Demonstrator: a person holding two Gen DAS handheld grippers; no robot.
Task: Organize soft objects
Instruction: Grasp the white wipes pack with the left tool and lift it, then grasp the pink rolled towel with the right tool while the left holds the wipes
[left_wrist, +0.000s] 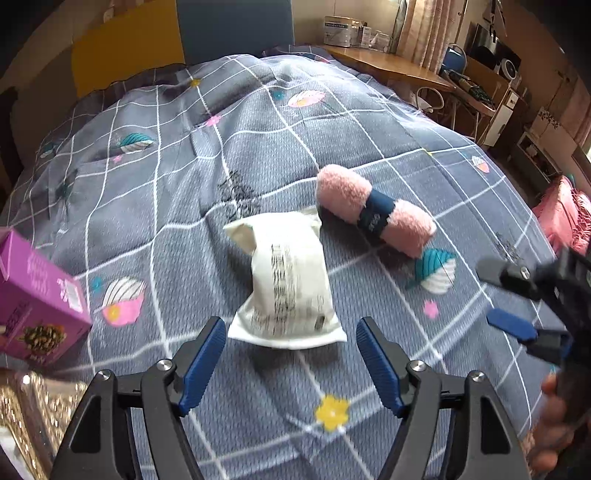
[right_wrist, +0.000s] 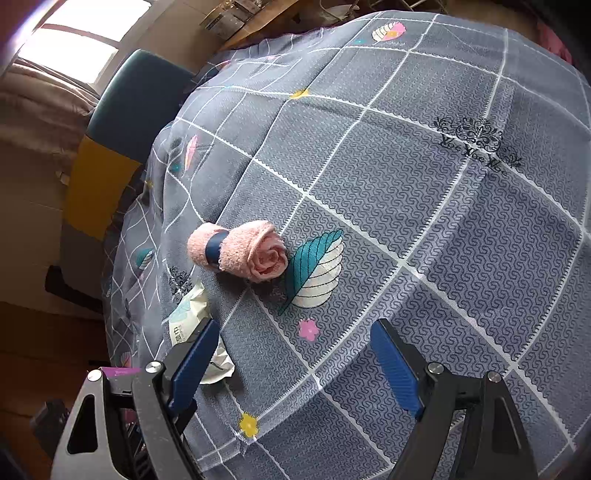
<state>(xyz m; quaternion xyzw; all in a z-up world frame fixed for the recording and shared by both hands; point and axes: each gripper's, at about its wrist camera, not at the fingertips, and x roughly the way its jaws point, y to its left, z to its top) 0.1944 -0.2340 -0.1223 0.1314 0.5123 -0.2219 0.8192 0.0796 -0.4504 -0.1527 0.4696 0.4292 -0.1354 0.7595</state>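
Note:
A white soft pack with printed text (left_wrist: 290, 282) lies on the grey checked bedspread (left_wrist: 221, 166), just ahead of my left gripper (left_wrist: 291, 332), which is open and empty. A rolled pink towel with a dark blue band (left_wrist: 373, 208) lies behind and right of the pack. In the right wrist view the pink towel roll (right_wrist: 240, 253) lies ahead and left of my right gripper (right_wrist: 295, 334), which is open and empty above the bedspread (right_wrist: 424, 203). The white pack (right_wrist: 192, 317) shows at the left, partly hidden by the left finger. The right gripper (left_wrist: 506, 295) also shows at the left wrist view's right edge.
A purple box (left_wrist: 37, 295) sits at the left edge of the bed. A wooden desk (left_wrist: 388, 62) with containers stands beyond the bed's far right. A pink cloth (left_wrist: 565, 210) lies off the bed's right side. A yellow and blue headboard (left_wrist: 184, 37) is at the back.

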